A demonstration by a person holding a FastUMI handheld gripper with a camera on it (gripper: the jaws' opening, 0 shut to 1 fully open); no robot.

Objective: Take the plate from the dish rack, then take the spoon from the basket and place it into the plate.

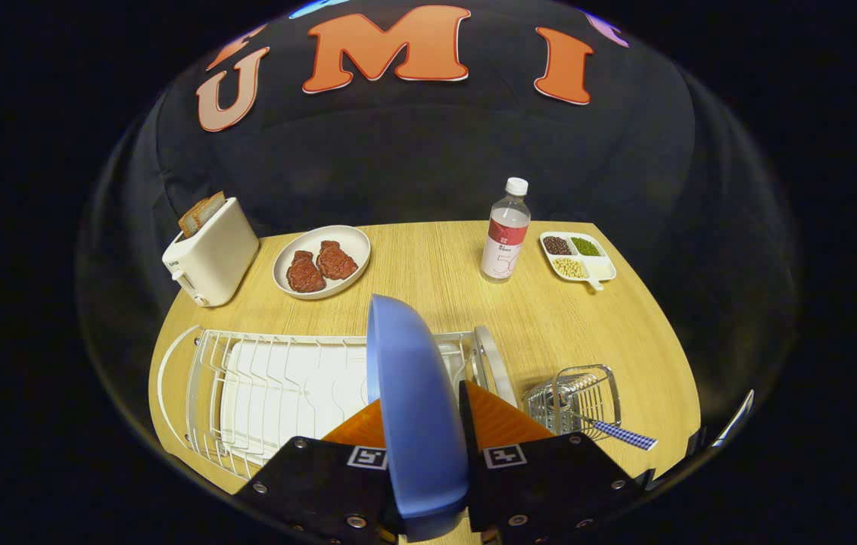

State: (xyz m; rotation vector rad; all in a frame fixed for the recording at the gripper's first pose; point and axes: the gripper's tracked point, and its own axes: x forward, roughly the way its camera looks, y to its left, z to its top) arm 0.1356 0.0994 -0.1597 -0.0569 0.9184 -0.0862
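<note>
Gripper view: the tool is clamped on a blue plate, which stands on edge between both fingers, raised above the white wire dish rack. Beside the rack's right end sits a wire basket on the wooden surface; a spoon with a blue checked handle leans out of it. Beyond: a white toaster holding bread, an oval plate bearing two meat pieces, a water bottle, and a divided dish of beans.
</note>
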